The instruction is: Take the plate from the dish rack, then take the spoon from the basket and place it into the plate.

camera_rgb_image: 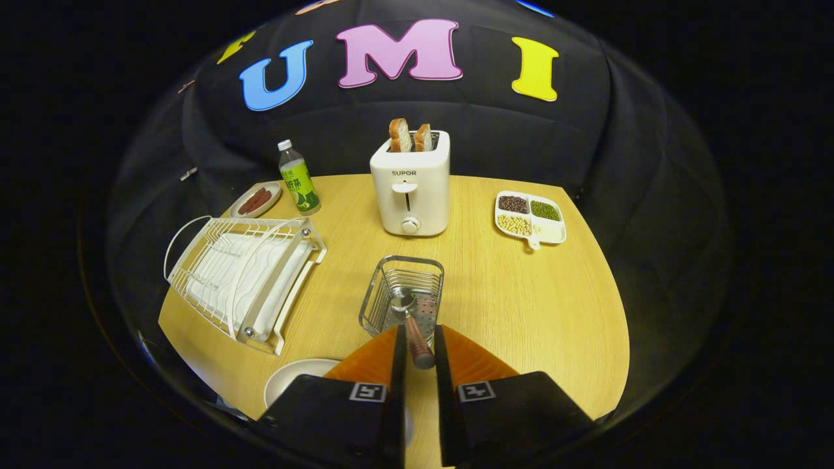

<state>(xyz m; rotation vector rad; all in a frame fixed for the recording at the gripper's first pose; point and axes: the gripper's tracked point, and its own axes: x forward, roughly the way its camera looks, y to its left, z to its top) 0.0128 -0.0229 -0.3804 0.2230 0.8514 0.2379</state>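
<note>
Gripper seems clamped on the spoon handle, bowl pointing ahead into the basket; plate lies left, near the table's front edge

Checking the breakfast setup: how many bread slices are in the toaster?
2: both stand side by side in the toaster slots, left slice taller than right slice, far beyond the gripper holding the spoon.
</note>
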